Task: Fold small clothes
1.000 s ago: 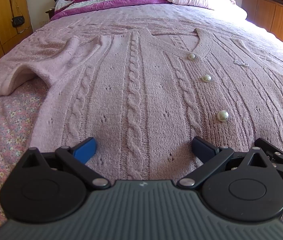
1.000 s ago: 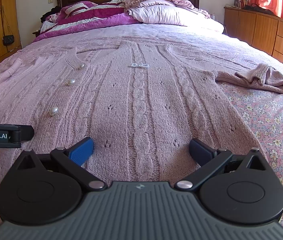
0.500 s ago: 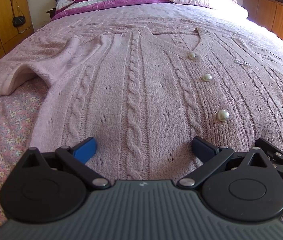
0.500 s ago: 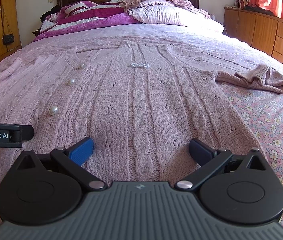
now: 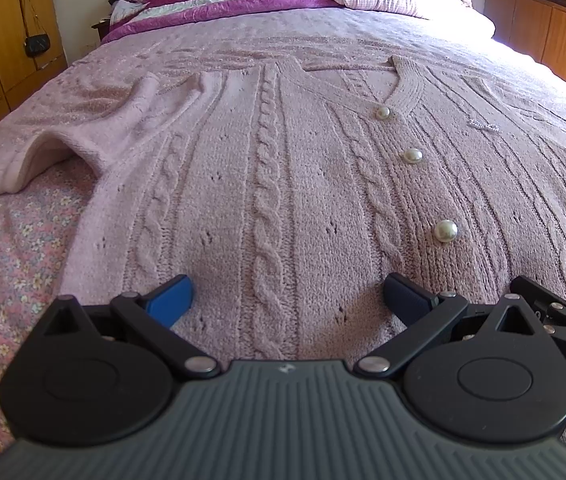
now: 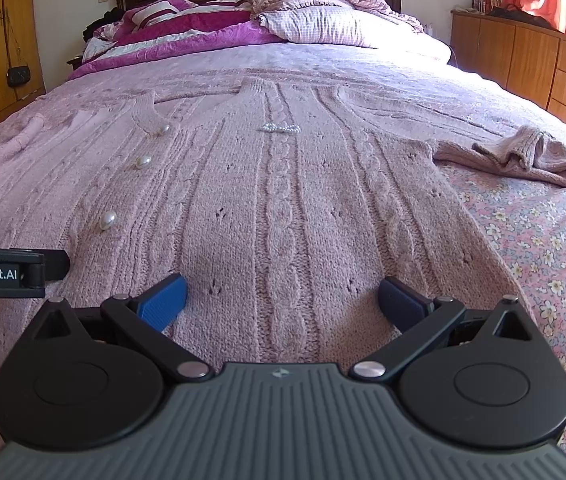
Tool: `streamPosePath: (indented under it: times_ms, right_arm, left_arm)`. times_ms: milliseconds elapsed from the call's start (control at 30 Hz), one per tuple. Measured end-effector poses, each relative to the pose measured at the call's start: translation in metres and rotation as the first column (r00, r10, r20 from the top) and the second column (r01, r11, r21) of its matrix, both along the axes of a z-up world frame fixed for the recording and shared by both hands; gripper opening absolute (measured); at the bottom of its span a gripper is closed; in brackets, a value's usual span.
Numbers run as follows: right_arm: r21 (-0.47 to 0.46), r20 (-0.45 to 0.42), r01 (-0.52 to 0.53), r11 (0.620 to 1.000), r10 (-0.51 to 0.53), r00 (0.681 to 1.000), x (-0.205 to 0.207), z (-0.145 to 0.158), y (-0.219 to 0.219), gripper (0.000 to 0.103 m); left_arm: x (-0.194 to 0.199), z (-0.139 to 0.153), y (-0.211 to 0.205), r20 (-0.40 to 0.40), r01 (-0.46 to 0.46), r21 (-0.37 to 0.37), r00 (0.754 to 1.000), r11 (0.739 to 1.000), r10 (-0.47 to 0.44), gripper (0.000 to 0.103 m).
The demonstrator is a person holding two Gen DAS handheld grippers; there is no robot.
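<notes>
A pink cable-knit cardigan (image 5: 275, 168) with pearl buttons (image 5: 445, 231) lies flat and face up on the bed, collar toward the headboard. In the left wrist view its left sleeve (image 5: 43, 148) lies out to the left; the right wrist view shows the cardigan (image 6: 283, 200) with its right sleeve (image 6: 531, 156) bunched at the right. My left gripper (image 5: 287, 298) hovers open over the hem, left of the button line. My right gripper (image 6: 281, 300) is open over the hem's right half, nothing between its fingers. Each gripper shows at the other view's edge.
The bed has a floral sheet (image 6: 543, 240) and a pink blanket (image 6: 323, 68). Pillows and a purple quilt (image 6: 211, 32) are piled at the headboard. Wooden drawers (image 6: 543, 64) stand along the right, a wardrobe (image 5: 11, 32) on the left.
</notes>
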State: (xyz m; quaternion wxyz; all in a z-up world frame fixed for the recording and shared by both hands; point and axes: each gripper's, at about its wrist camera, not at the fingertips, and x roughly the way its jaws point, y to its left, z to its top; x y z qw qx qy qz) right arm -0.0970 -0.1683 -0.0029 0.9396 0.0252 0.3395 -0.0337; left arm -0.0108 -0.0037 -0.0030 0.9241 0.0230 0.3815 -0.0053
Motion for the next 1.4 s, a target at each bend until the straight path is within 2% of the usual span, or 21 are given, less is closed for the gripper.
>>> streamPosePath:
  times_ms: [533, 833, 1267, 1400]
  right_arm:
    - [0.030, -0.058, -0.043, 0.999, 0.045, 0.997, 0.003, 0.010, -0.003, 0.103]
    - [0.063, -0.080, -0.065, 0.996, 0.070, 0.994, 0.000, 0.018, -0.006, 0.103]
    - [0.148, -0.070, -0.026, 0.989, 0.037, 0.997, -0.004, 0.034, -0.038, 0.103]
    - [0.147, -0.062, -0.013, 0.989, 0.022, 0.998, 0.000, 0.043, -0.053, 0.103]
  left_arm:
    - [0.002, 0.002, 0.002, -0.007, 0.014, -0.006, 1.000, 1.000, -0.014, 0.103]
    - [0.009, 0.008, 0.005, -0.044, 0.013, -0.018, 0.999, 1.000, -0.014, 0.103]
    - [0.006, 0.022, 0.014, -0.056, -0.003, -0.045, 0.998, 0.999, 0.000, 0.103]
    - [0.004, 0.024, 0.015, -0.053, 0.003, -0.049, 0.999, 0.999, -0.005, 0.103]
